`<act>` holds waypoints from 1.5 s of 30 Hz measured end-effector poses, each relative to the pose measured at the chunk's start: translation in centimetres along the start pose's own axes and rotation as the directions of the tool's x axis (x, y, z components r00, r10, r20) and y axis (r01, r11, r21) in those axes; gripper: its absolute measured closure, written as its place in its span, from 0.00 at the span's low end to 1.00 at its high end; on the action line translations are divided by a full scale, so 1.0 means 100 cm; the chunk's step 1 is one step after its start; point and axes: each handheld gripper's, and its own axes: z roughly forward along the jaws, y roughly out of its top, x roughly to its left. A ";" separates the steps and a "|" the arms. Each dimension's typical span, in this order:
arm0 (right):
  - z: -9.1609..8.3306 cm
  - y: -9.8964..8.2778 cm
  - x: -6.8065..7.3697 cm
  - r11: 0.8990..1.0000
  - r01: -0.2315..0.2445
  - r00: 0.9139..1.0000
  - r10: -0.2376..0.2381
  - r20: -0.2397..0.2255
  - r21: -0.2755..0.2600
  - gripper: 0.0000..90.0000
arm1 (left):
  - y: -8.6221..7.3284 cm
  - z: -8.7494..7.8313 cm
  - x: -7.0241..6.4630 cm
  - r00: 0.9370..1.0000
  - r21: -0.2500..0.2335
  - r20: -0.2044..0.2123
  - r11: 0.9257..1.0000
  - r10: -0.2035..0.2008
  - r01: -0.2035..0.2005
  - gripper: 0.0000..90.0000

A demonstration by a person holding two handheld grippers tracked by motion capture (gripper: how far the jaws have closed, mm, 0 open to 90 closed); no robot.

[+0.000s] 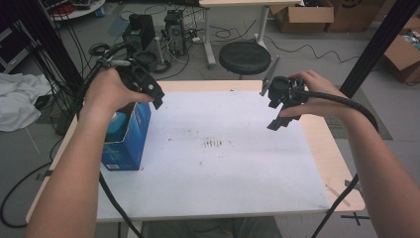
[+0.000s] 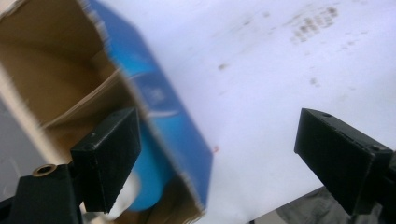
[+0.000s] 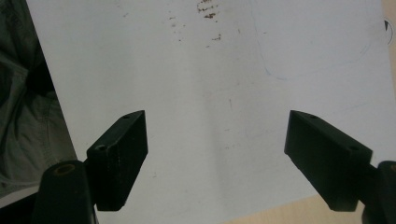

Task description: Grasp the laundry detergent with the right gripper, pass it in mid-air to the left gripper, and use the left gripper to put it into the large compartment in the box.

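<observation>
**Both tongs empty above the box**

Left tongs point(image 1: 157, 97) gape wide, holding nothing, over the open blue box point(image 1: 130, 141) at the bench's point(image 1: 223, 188) left edge. Right tongs point(image 1: 281, 115), likewise wide and empty, hover well apart. Lift clear without clipping the flaps.

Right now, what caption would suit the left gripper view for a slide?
Open left tongs hang above a blue cardboard box with a light-blue container inside, beside the white table.

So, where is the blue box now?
The blue box stands open at the table's left edge in the high view, just below the left gripper.
</observation>
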 end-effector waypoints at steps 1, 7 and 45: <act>0.000 0.001 0.000 1.000 0.002 1.000 -0.002 0.000 0.001 0.24 | 0.003 0.002 -0.006 1.000 -0.001 0.023 1.000 0.019 -0.019 0.17; -0.002 0.004 0.001 1.000 0.006 1.000 -0.006 -0.008 0.003 0.24 | 0.013 0.012 -0.025 0.993 -0.043 0.086 0.996 0.079 -0.076 0.17; -0.003 0.007 0.001 1.000 0.009 1.000 -0.009 -0.006 0.001 0.24 | 0.036 0.034 -0.068 0.963 -0.077 0.147 0.973 0.225 -0.215 0.14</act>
